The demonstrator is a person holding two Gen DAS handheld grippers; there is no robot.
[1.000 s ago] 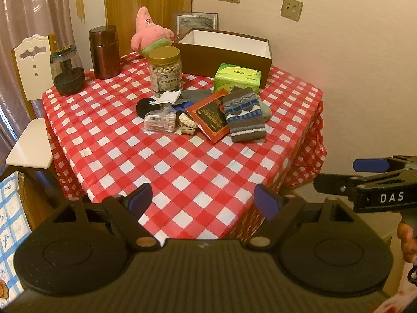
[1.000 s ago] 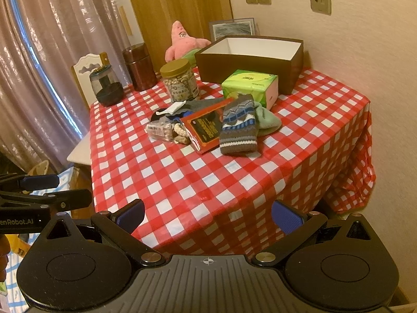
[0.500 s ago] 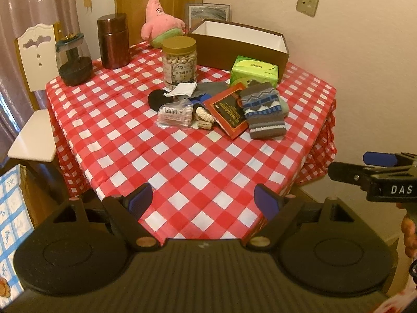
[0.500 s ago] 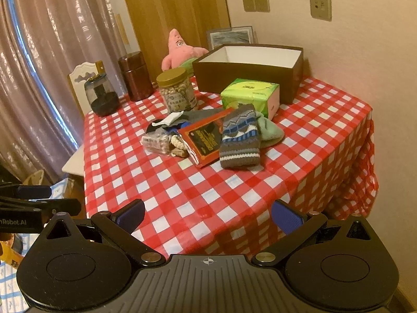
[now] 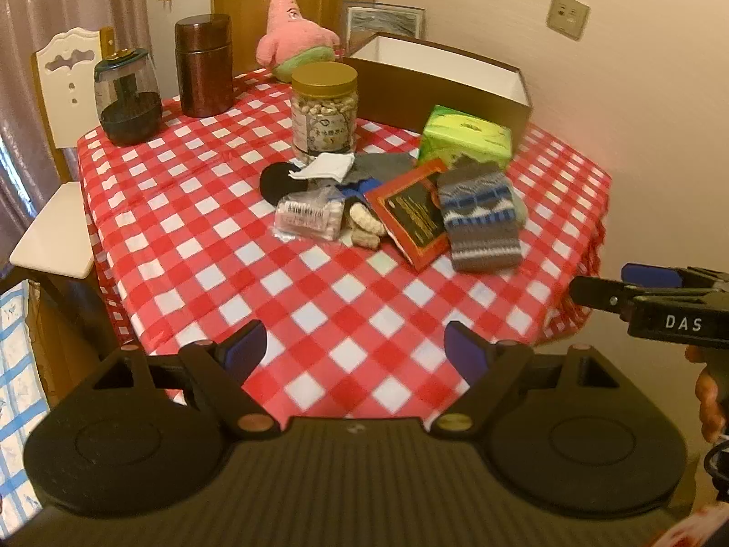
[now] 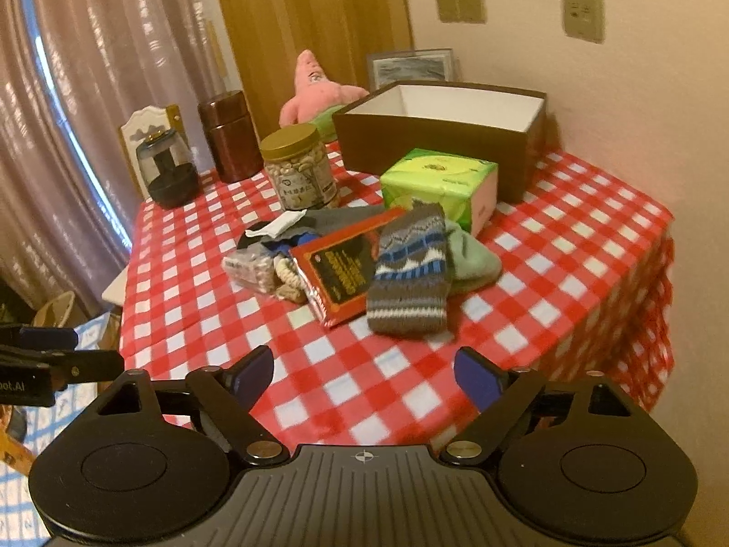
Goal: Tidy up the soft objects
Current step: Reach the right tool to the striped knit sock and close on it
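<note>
sock (image 6: 408,273) atop booklet (image 6: 341,264); tissue pack (image 6: 437,182) behind; box (image 6: 437,136) behind pack.

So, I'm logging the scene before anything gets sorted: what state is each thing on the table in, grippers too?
Left gripper: open, empty.
Right gripper: open, empty.
Brown box: open-topped, nothing seen inside.
Nut jar: upright, lid on.
Dark brown canister: upright, closed.
Patterned knit sock: flat, overlapping the red packet.
Green tissue pack: intact, sealed.
Pink starfish plush: sitting upright behind the jar.

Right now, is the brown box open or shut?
Open: the brown box has no lid on, and its white inner walls show; its floor is hidden.
</note>
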